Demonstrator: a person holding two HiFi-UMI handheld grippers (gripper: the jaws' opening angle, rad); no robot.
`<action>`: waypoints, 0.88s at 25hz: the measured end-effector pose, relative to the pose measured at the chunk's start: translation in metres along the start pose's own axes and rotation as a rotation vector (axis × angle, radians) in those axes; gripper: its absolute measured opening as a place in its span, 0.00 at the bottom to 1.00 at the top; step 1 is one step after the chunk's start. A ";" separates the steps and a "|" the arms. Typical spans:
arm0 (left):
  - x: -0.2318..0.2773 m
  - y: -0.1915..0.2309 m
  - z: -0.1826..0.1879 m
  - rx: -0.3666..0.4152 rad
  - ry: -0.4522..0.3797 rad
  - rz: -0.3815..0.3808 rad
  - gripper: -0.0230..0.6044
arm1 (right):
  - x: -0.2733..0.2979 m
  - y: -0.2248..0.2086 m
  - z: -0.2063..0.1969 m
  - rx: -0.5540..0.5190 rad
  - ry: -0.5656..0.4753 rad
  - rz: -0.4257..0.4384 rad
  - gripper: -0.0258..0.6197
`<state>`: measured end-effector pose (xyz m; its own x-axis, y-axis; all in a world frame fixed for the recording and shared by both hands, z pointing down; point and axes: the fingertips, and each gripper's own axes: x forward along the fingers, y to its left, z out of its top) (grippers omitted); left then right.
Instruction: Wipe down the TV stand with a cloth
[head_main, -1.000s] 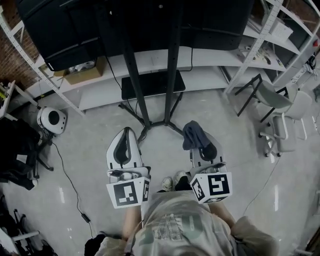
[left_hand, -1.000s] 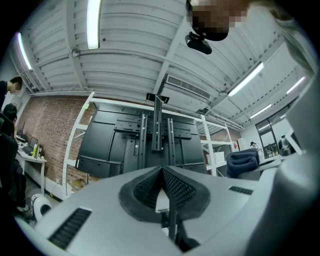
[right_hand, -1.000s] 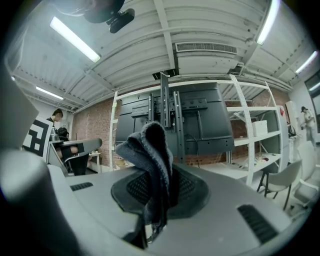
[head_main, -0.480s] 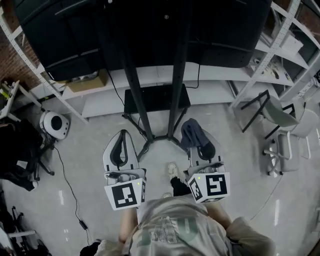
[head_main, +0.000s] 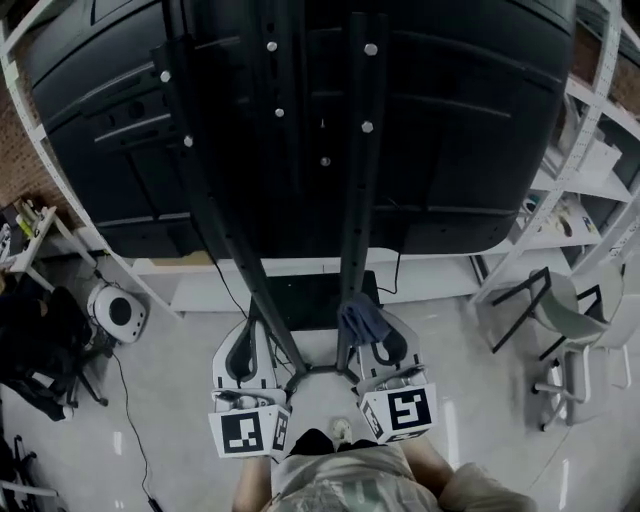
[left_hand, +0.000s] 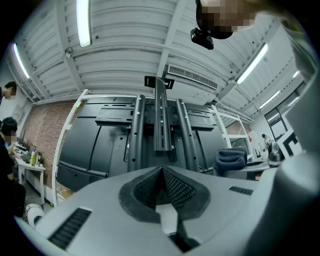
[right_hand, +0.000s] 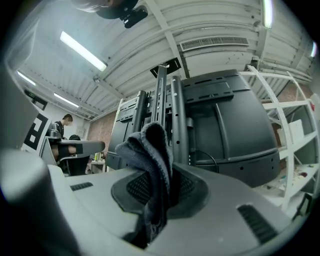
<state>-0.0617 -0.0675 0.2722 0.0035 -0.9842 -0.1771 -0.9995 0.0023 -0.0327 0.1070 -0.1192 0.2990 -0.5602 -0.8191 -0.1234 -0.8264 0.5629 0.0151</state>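
Observation:
The black TV stand (head_main: 357, 210) rises in front of me, two perforated uprights carrying the back of a large dark TV (head_main: 450, 130); its low black shelf (head_main: 310, 300) sits near the floor. My right gripper (head_main: 372, 335) is shut on a dark blue-grey cloth (head_main: 360, 320), which bunches up beside the right upright. In the right gripper view the cloth (right_hand: 150, 160) stands up between the jaws, in front of the stand (right_hand: 175, 115). My left gripper (head_main: 247, 345) is shut with nothing in it, just left of the left upright. The left gripper view faces the uprights (left_hand: 161, 125).
White metal shelving (head_main: 590, 130) flanks the stand on both sides. A round white device (head_main: 120, 312) and a cable (head_main: 130, 400) lie on the floor at left. A grey chair (head_main: 570, 335) stands at right. Seated people (left_hand: 7, 135) are far left.
I have stepped closer to the stand, and the TV now fills the top of the head view. Both grippers moved forward to the uprights. The cloth stays in the right gripper.

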 end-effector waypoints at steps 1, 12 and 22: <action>0.009 0.000 -0.002 0.004 0.011 0.003 0.06 | 0.007 -0.001 -0.002 0.007 0.006 0.007 0.13; 0.084 -0.015 0.015 -0.011 -0.021 -0.066 0.06 | 0.046 -0.023 0.009 -0.041 0.024 -0.040 0.13; 0.110 -0.022 0.029 -0.011 -0.004 -0.203 0.06 | 0.077 -0.023 0.116 -0.400 -0.072 -0.119 0.13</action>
<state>-0.0383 -0.1712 0.2253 0.2048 -0.9635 -0.1724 -0.9786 -0.1978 -0.0570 0.0901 -0.1823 0.1740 -0.4662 -0.8578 -0.2163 -0.8499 0.3665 0.3785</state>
